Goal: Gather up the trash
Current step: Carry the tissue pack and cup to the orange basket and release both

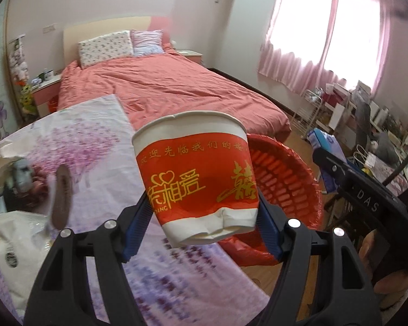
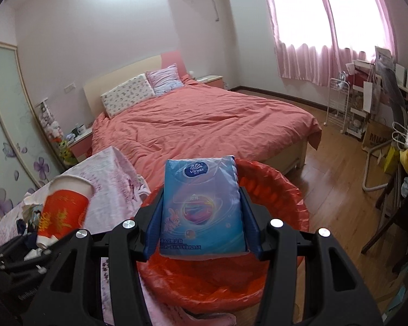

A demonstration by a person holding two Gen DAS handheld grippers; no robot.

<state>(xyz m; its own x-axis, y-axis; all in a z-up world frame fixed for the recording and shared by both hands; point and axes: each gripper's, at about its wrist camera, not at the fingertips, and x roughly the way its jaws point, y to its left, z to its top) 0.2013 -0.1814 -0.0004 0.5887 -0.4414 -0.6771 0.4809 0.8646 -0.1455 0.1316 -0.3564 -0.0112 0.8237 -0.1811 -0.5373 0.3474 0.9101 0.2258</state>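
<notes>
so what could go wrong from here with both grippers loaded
1. The cup is crushed at its base where the left gripper pinches it; it could buckle and slip out over the table before reaching the bin.
2. The tissue pack in the right gripper is soft and held over the bin's near side, so it might drop onto the rim rather than inside.
3. Both grippers head to one bin and may bump.
</notes>
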